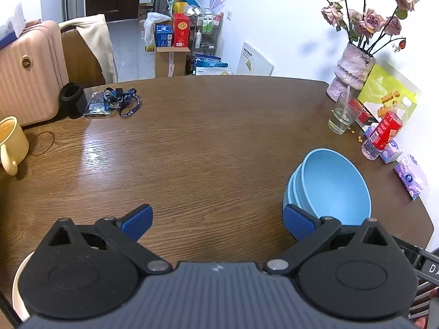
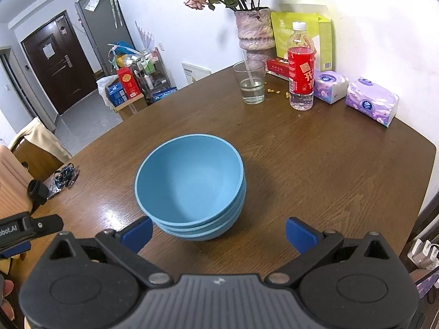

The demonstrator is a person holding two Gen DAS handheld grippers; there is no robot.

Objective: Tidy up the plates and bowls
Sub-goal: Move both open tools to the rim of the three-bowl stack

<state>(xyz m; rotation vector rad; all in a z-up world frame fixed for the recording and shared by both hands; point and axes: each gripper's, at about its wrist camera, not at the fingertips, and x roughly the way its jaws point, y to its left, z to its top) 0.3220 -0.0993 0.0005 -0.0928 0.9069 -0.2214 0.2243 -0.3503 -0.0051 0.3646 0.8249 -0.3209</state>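
Blue bowls (image 2: 189, 189), nested in one stack, sit on the wooden table (image 2: 315, 170) at twelve o'clock of the right gripper (image 2: 218, 231), just ahead of its wide-spread empty fingers. The left gripper (image 1: 218, 220), also spread wide and empty, has the stack at two o'clock, beyond its right fingertip.
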